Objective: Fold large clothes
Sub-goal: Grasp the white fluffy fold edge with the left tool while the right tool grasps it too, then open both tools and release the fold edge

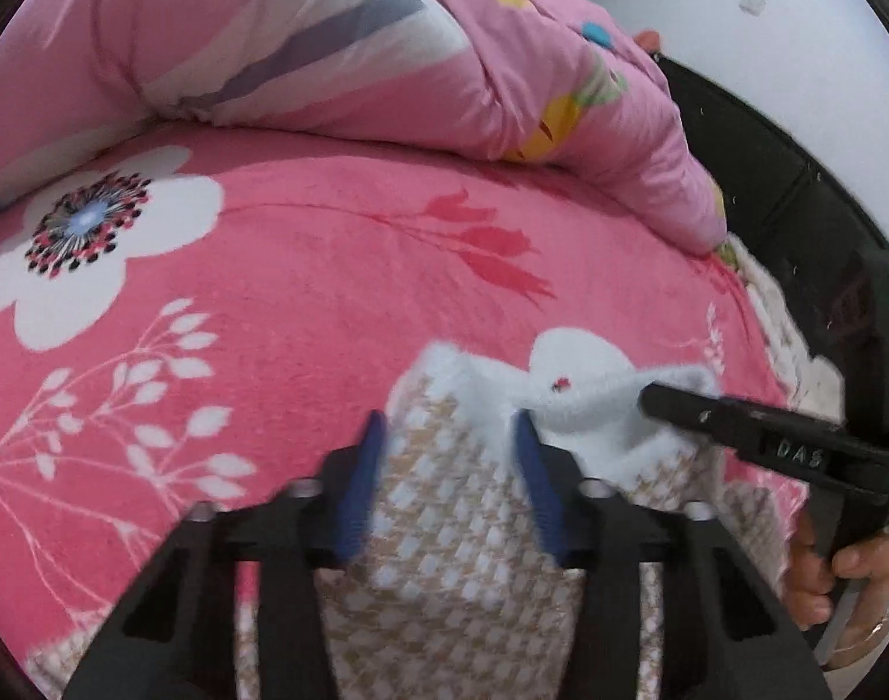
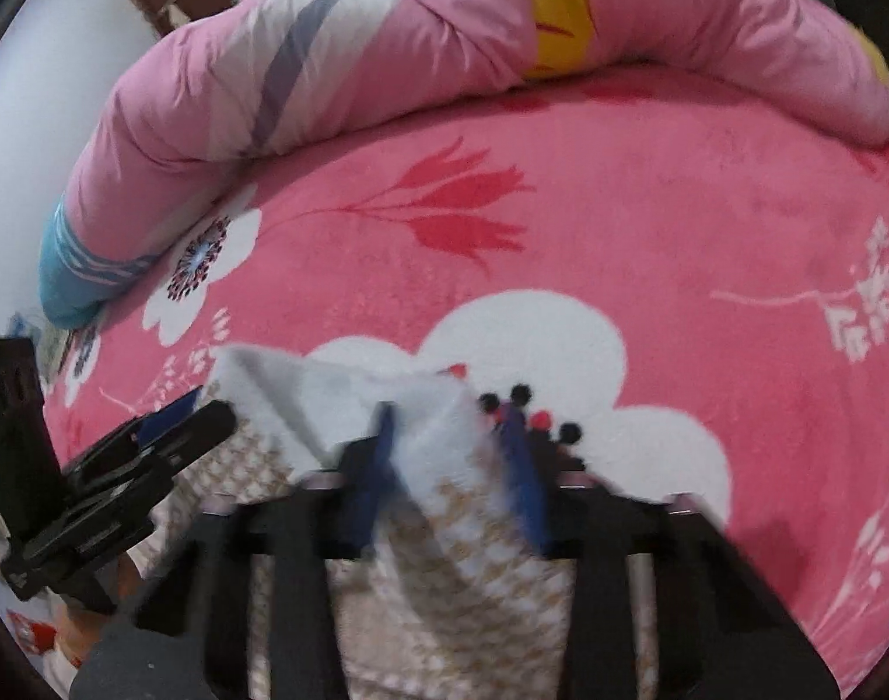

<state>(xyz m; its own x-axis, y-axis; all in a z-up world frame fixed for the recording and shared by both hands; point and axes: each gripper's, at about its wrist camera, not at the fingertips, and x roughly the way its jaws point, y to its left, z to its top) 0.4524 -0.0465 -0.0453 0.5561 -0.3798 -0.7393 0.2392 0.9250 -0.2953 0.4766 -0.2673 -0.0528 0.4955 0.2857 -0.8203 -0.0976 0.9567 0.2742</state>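
Observation:
A beige-and-white houndstooth garment [image 1: 456, 525] with a fluffy white lining lies on the pink flowered bed cover [image 1: 304, 268]. My left gripper [image 1: 450, 426] is open, its blue pads on either side of the garment's upper edge. My right gripper [image 2: 453, 417] is open too, its blue pads straddling a raised white fold of the garment [image 2: 444, 525]. The right gripper shows in the left wrist view [image 1: 736, 426], its tip on the white lining. The left gripper shows at the left of the right wrist view [image 2: 153, 437].
A rolled pink quilt [image 1: 386, 46] lies along the far side of the bed, also in the right wrist view [image 2: 386, 58]. A dark panel [image 1: 794, 186] and a white wall stand at the right. A person's hand [image 1: 841, 571] holds the right gripper's handle.

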